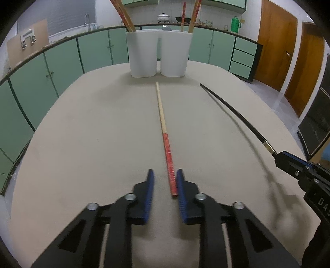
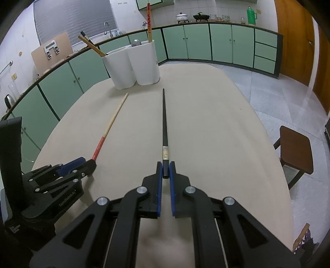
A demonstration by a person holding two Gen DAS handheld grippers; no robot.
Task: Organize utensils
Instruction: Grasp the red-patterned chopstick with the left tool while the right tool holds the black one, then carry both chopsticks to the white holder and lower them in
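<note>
A: Left claw (image 1: pixel 165 179) — how wide?

B: Parted a moderate way, low over the bench (image 1: pixel 92 123). The red-handled bamboo chopstick (image 1: pixel 165 136) lies flat between its blue pads (image 1: pixel 181 189); the red end sits close against the right-hand pad, with a clear gap to the other. Whether that pad touches the stick, I cannot tell.

A: And the right claw (image 2: pixel 166 171)?

B: Narrow, clamped on the butt of the black chopstick (image 2: pixel 164 123), just behind its pale decorated band. The stick points straight ahead toward the white utensil holder (image 2: pixel 134 66).

A: Is the black one lifted?

B: Its shadow falls on the bench apart from it, so the tip looks raised.

A: The holder?

B: At the far end of the bench, several compartments joined. Red-patterned chopsticks (image 1: pixel 125 16) stand tilted in the left compartment, more in the right, beside a spoon bowl (image 1: pixel 166 27).
</note>
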